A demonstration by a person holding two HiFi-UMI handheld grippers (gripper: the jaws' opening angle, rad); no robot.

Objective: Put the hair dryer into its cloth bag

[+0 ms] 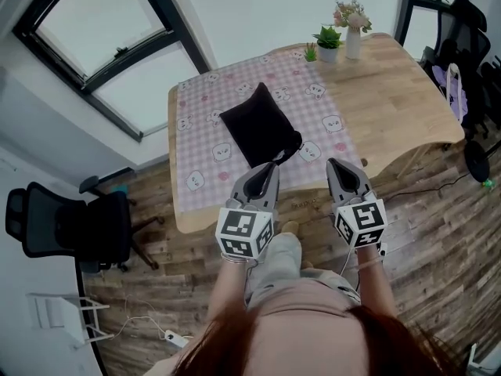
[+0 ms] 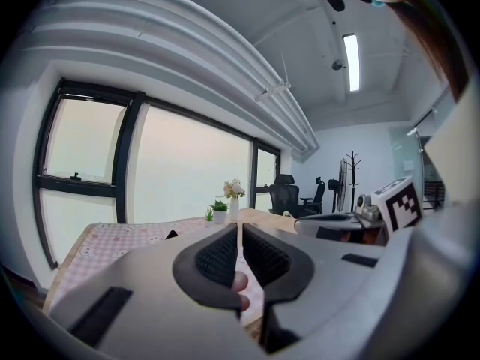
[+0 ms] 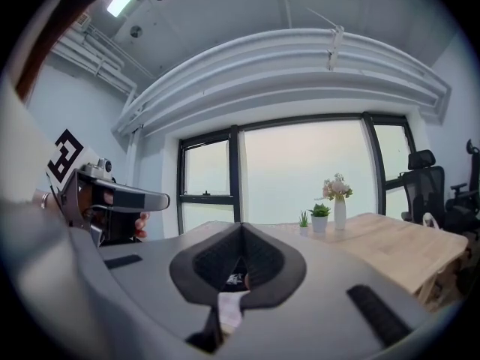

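Observation:
A black cloth bag point(image 1: 259, 126) lies on the pink checked tablecloth point(image 1: 202, 139), its drawstring end toward me. No hair dryer shows in any view. My left gripper point(image 1: 271, 166) hangs over the table's near edge just short of the bag, jaws shut with nothing between them. My right gripper point(image 1: 335, 164) hovers beside it to the right, also shut and empty. In the left gripper view the jaws point(image 2: 239, 237) meet, and a corner of the bag point(image 2: 171, 235) peeks over the gripper body. The right gripper view shows its jaws point(image 3: 241, 235) closed, pointing across the table.
The wooden table point(image 1: 403, 92) carries a white vase of flowers point(image 1: 354, 31) and two small potted plants point(image 1: 329, 44) at its far edge. A black office chair point(image 1: 74, 225) stands to the left on the floor, and another chair point(image 1: 463, 49) at the right.

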